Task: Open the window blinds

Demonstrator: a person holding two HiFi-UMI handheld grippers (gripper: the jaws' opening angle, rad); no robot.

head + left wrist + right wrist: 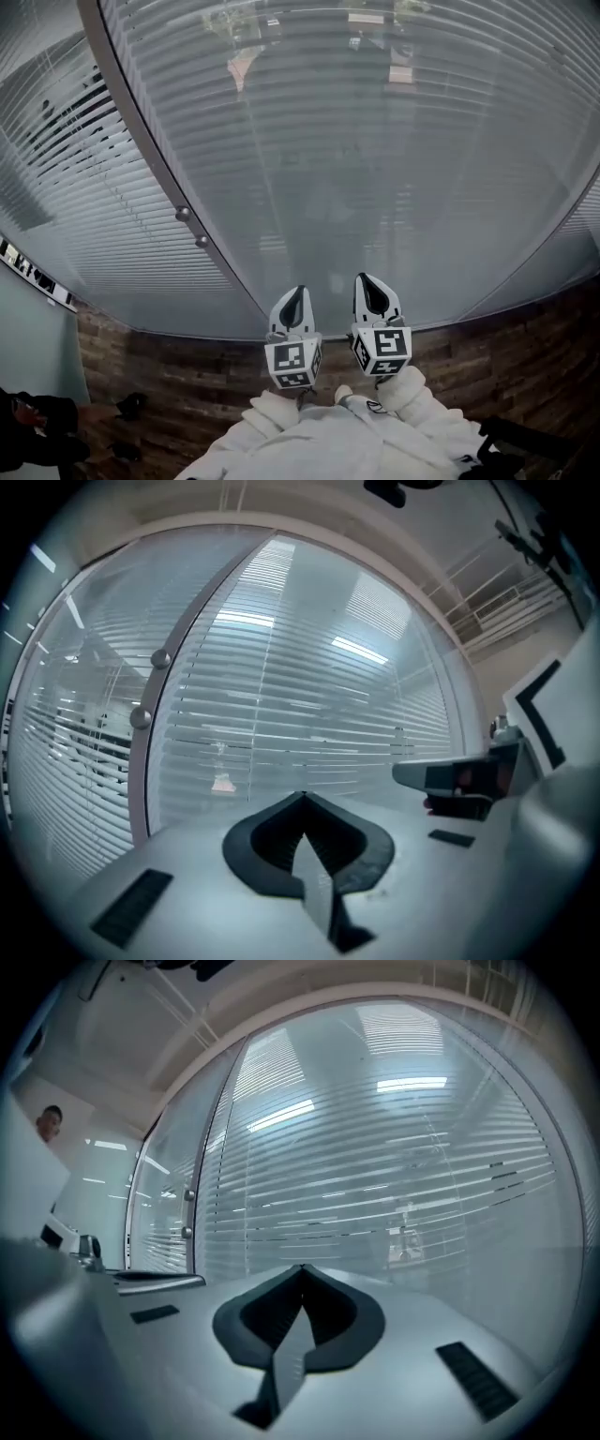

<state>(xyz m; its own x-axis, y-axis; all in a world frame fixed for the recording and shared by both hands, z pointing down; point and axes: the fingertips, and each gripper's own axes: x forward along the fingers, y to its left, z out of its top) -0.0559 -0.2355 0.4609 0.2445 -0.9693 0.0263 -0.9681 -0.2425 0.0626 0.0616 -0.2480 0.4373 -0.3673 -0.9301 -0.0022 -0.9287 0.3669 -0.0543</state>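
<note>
Below the blinds, left gripper and right gripper are shut tight, empty. Their tips could slip off the small round knobs.

Left gripper: jaws pressed together, nothing between them, pointing forward.
Right gripper: jaws together, empty, just beside the left gripper, parallel, apart from it.
2 white sleeves: directly behind the grippers, close together.

We log the glass pane as glossy, mirroring lights, over smooth pale blinds. The brick wall looks rough; the left gripper and right gripper wear smooth matt plastic.
</note>
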